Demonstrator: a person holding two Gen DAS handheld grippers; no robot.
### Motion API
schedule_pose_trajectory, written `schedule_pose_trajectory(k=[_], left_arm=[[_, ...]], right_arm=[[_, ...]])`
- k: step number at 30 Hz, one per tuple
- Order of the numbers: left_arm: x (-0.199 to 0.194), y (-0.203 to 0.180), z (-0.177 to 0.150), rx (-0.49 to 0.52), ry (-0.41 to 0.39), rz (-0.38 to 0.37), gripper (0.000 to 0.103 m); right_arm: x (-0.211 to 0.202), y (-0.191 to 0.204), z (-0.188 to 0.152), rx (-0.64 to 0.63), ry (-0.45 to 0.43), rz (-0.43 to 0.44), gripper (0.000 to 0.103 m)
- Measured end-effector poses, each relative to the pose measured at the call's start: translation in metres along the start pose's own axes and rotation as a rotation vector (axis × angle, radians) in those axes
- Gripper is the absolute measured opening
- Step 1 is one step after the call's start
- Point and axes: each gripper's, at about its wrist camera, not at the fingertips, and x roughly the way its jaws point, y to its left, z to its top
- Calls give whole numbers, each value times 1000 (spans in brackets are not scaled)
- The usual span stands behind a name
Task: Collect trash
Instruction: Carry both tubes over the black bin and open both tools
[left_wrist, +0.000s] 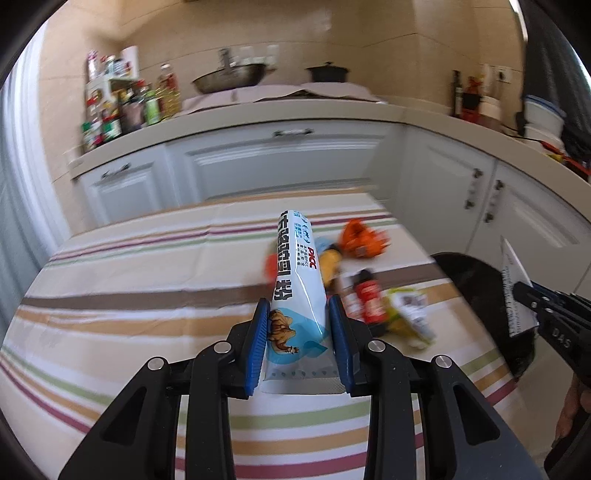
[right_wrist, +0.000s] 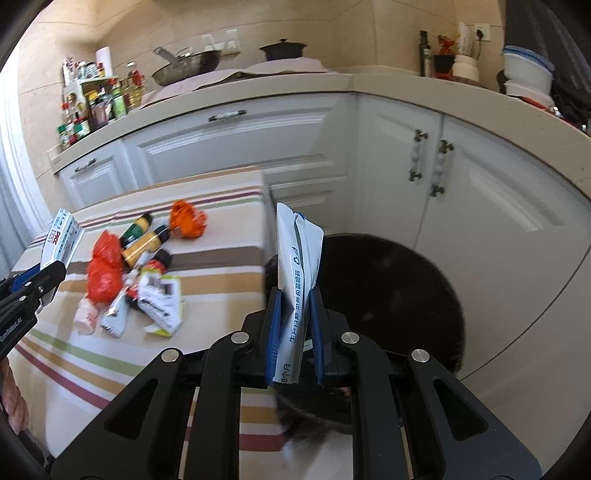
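My left gripper (left_wrist: 299, 306) is shut on a white and blue packet (left_wrist: 295, 273) with an animal picture, held upright above the striped table (left_wrist: 129, 295). The same packet (right_wrist: 61, 236) shows at the left edge of the right wrist view. My right gripper (right_wrist: 295, 295) is shut on a flat white pouch (right_wrist: 299, 251) with blue print, held over the black bin (right_wrist: 388, 288) beside the table. On the table lie an orange bag (right_wrist: 186, 219), a red bag (right_wrist: 103, 269), small bottles (right_wrist: 144, 240) and a white and green carton (right_wrist: 162, 302).
White kitchen cabinets (right_wrist: 258, 140) run behind the table and the bin, close to both. The counter above carries spice bottles (right_wrist: 85, 110), a wok (right_wrist: 188, 66) and a dark pot (right_wrist: 282, 50). A person's hand (right_wrist: 13, 402) shows at the lower left.
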Motion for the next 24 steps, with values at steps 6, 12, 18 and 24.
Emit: schedule_pose_trajectory(k=[6,12,18,24], left_arm=[[6,-41,15,54,-24,-69,33],[19,-78,28,96,-28,-114,33],[31,-111,31,151,-20,-138,33],[46,-133,32,181,-10,-140,33]], right_arm=[[1,-28,7,22,-18,-48,15],[6,-52,13,31,-28,-96,15],[14,-70,15,50,-22,-105,15],[20,-83,16,60,-20,-117,15]])
